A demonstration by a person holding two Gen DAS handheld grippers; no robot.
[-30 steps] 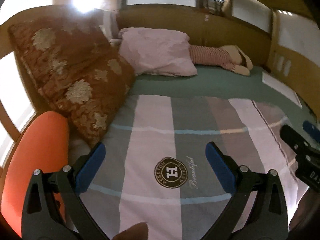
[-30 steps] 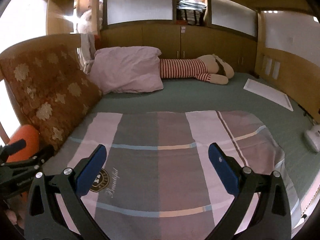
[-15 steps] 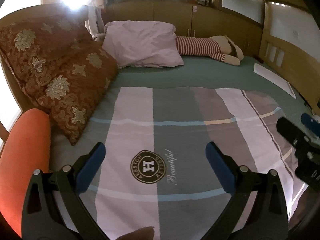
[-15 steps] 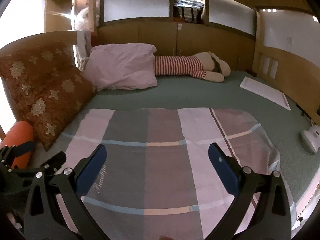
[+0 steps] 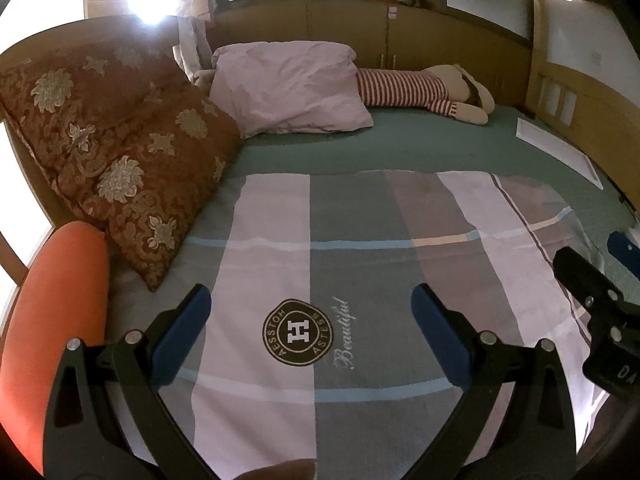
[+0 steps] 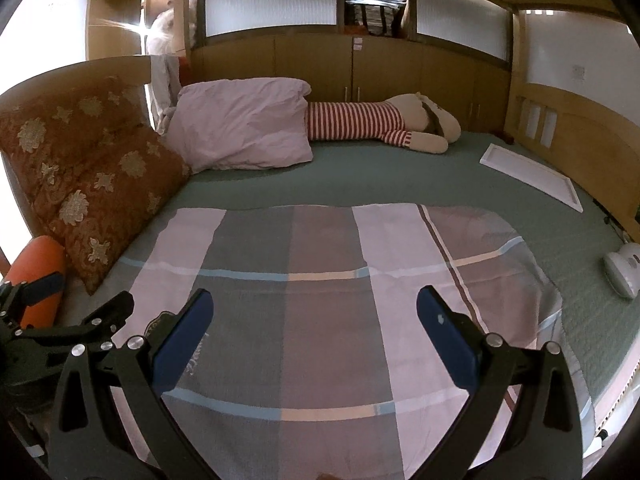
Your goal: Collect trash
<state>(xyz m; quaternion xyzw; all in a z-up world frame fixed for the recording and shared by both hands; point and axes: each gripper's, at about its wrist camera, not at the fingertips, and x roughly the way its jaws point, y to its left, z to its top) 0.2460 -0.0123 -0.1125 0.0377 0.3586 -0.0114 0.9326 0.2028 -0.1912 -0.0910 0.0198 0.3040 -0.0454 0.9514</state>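
Trash is not identifiable anywhere on the striped pink-and-grey patchwork blanket (image 6: pixel 320 280), so its weight, stiffness and grip point cannot be judged, while left gripper (image 5: pixel 308 312) and right gripper (image 6: pixel 316 312) hover empty, fingers spread wide.

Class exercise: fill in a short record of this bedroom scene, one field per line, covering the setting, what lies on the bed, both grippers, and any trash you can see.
setting: bed with green sheet, wooden cabinets behind
cover: plaid blanket spread flat, round logo
pillows: patterned brown cushion at left, pink pillow beyond it
toy: striped plush lying beside the pink pillow
other items: white flat panel, small white device, orange bolster
left gripper: open, empty, over the blanket
right gripper: open, empty
trash: none clearly visible
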